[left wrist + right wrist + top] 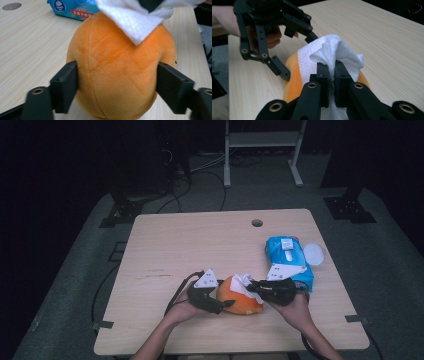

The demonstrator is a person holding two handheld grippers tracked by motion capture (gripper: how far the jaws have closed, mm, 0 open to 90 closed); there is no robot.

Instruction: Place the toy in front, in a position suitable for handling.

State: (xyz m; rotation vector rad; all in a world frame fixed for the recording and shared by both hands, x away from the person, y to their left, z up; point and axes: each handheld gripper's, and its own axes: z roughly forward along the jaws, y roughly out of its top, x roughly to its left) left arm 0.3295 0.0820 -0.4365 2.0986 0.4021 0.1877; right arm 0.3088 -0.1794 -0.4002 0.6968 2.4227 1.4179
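We steady the orange plush toy (117,72) between the left gripper (117,82) jaws, which flank it. With the right gripper (332,75) clamped on the white wipe (329,50), we should rub gently so the toy stays put

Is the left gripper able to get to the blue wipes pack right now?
Probably not yet: the left gripper is clamped around the orange plush, which sits between it and the wipes pack, alongside the right gripper.
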